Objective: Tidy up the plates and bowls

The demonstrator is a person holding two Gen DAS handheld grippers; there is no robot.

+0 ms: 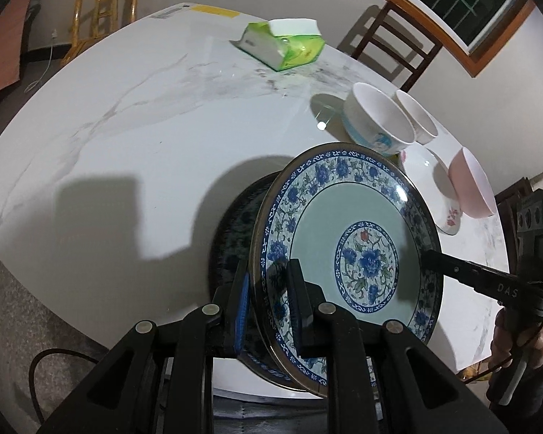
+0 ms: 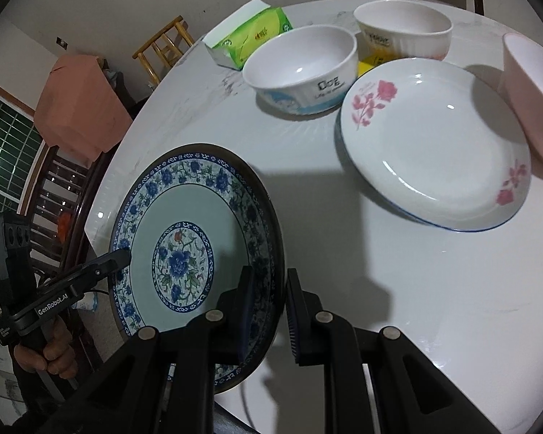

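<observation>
A blue-and-white floral plate (image 1: pixel 344 199) (image 2: pixel 170 209) is held up tilted above the marble table (image 1: pixel 144 126) near its front edge. My left gripper (image 1: pixel 269 271) is shut on the plate's near rim. My right gripper (image 2: pixel 270 276) is shut on the opposite rim, and in the left wrist view it (image 1: pixel 434 258) reaches in from the right. In the right wrist view the left gripper (image 2: pixel 121 253) comes in from the left. Farther back stand a white bowl with blue print (image 2: pixel 300 68), a second white bowl (image 2: pixel 403 25), a pink bowl (image 2: pixel 532 97) and a white plate with pink flowers (image 2: pixel 434 144).
A green tissue pack (image 1: pixel 278 43) (image 2: pixel 249 36) lies at the table's far side. Wooden chairs (image 1: pixel 391 47) (image 1: pixel 101 11) stand around the table. A hand (image 2: pixel 54 354) grips the left tool's handle below the table edge.
</observation>
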